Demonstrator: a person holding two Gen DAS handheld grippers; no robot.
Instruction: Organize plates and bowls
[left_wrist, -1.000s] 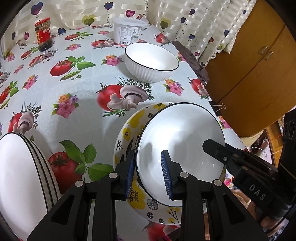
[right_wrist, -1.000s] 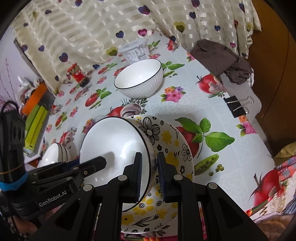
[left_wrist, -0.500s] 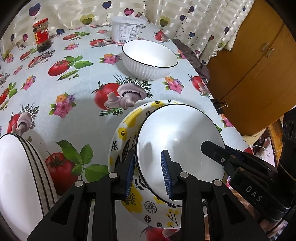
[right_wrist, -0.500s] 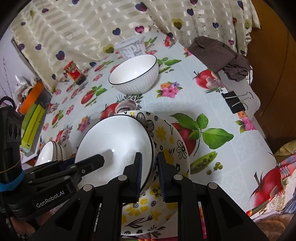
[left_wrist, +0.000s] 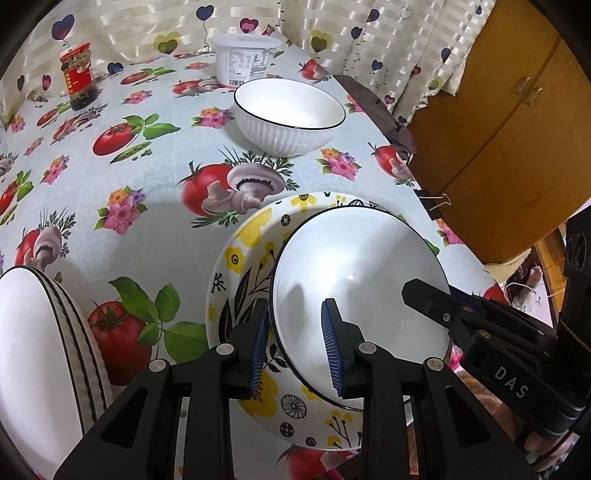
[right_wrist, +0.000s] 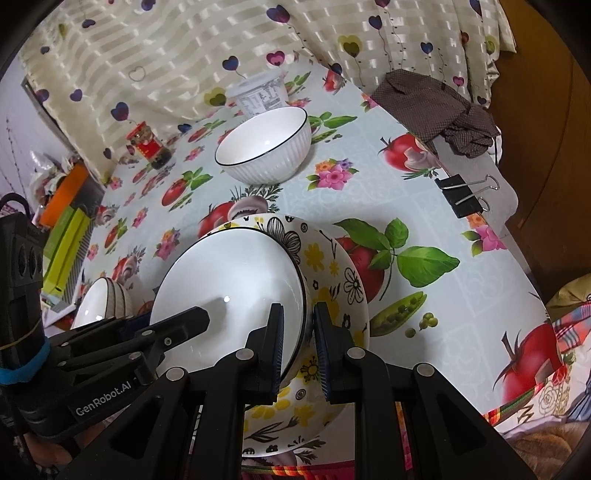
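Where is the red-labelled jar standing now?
In the left wrist view, the red-labelled jar stands at the table's far left, by the curtain, left of the white plastic tub.

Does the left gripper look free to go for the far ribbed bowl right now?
Probably not: the left gripper is clamped on the white bowl's rim. The tablecloth towards the ribbed bowl looks clear.

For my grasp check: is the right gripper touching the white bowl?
Touching. The right wrist view shows the right gripper clamping the white bowl at its rim.

A table (left_wrist: 155, 177) in printed oilcloth carries a patterned plate (left_wrist: 236, 254), ribbed bowl (left_wrist: 290, 114), tub (left_wrist: 245, 59) and jar (left_wrist: 78, 75).
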